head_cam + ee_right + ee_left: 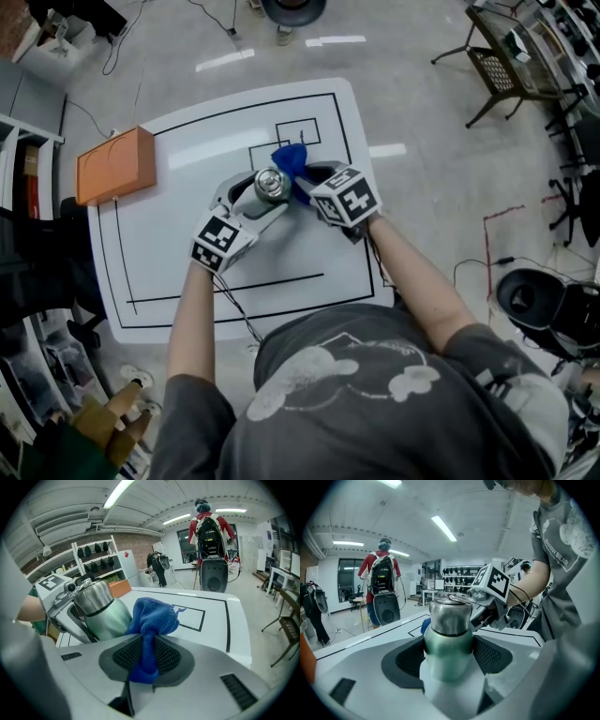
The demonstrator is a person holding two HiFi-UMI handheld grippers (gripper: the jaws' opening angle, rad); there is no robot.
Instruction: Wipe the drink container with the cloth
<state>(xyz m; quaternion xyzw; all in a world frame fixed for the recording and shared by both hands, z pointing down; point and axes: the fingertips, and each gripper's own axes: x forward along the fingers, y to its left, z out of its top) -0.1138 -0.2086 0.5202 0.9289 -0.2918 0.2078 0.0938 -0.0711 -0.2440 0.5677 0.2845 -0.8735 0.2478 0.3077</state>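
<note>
— Steel on top, pale green below: is that the drink container?

— Yes. It has a brushed silver cap with a thin wire loop on the lid, a dark seam under it, then a smooth green body.

— Where is it?

— It's over the middle of the white worktop, tipped so the lid faces up towards the person's head. The left gripper has it, jaws spread wide, with the dark ribbed pads pressed on either side of the green part.

— And the cloth?

— It's blue, fluffy and bunched into a wad. The right gripper pinches it, jaws nearly together, so a fold bulges out in front and a tail hangs between the pads.

— Is it touching the drink container?

— It sits right at the container's side, by the shoulder below the cap. I can't tell from here whether it presses on the metal or stops just short.

— Anything else on the worktop?

— An orange box sits at the far left corner, well apart from both.
</note>
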